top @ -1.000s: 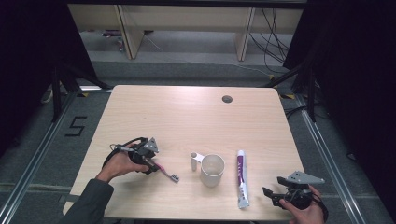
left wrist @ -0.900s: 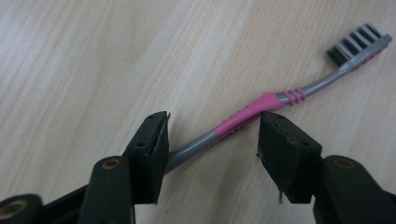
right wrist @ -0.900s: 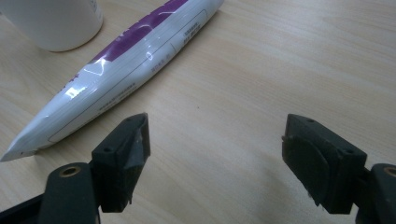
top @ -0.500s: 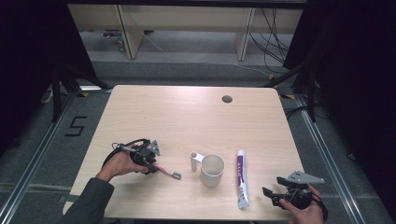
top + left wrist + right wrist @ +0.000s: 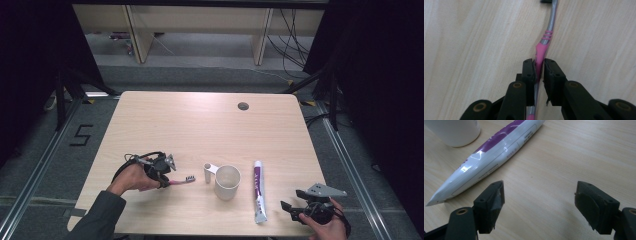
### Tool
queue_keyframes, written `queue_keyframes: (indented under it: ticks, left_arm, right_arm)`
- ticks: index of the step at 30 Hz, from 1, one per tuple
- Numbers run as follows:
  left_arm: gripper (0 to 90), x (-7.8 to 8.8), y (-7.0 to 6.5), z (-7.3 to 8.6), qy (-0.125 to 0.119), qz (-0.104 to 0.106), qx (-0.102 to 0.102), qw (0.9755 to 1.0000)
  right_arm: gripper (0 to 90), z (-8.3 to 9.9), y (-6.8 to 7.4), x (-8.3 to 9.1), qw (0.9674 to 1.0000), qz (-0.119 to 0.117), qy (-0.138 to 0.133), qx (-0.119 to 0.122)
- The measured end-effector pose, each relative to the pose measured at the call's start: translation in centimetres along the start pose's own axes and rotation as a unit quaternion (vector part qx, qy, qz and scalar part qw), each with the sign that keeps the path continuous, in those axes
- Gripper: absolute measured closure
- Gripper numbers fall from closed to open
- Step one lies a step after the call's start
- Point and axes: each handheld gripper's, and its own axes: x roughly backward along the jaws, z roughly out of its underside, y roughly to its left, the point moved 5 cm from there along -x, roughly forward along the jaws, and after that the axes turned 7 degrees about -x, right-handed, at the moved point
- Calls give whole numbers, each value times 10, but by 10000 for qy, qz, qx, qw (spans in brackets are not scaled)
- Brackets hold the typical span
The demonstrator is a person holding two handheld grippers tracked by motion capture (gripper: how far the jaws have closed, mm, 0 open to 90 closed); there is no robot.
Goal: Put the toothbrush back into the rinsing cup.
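A pale wooden counter (image 5: 200, 125) carried a white mug (image 5: 227, 182), taken here as the landmark. To the left of the mug, the left gripper (image 5: 539, 71) had its jaws closed narrowly on the pink part of a pink and grey toothbrush (image 5: 543, 47), gripping the handle while the bristle head (image 5: 190, 178) pointed toward the mug and stopped just short of its handle. The grip low on the handle probably left the head free to be steered toward the mug. To the right of the mug, a white and purple toothpaste tube (image 5: 258, 192) lay flat, near the mug but apart from it. Further right of the mug, at the counter's near edge, the right gripper (image 5: 539, 207) waited with its jaws wide and empty, just beside the tube's flat crimped end. Seen from above, the mug's inside looked plain white with nothing visible in it.
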Motion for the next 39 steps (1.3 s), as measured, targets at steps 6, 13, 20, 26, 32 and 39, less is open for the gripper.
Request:
queue_keyframes:
  ticks: [6, 13, 20, 26, 32, 39]
  left_arm:
    - [791, -1, -2, -5, 308, 22, 145, 9994]
    - [796, -4, -2, -8, 638, 35, 311, 9975]
    - [825, -4, -2, -8, 728, 91, 406, 9965]
    - [827, -4, -2, -7, 668, 158, 536, 9962]
    - [828, 3, 1, -6, 384, 85, 546, 9977]
    - [828, 24, 2, -7, -495, 6, 763, 9959]
  right_arm:
    - [251, 0, 1, -1, 10000, -45, 40, -54]
    - [251, 1, 2, -1, 10000, -44, 24, -69]
    - [251, 1, 0, 0, 10000, -18, 2, -16]
    - [251, 1, 1, 0, 10000, -38, 16, -20]
    - [251, 2, 1, 0, 9999, -114, 66, -109]
    - [252, 1, -1, 0, 10000, -34, 24, -84]
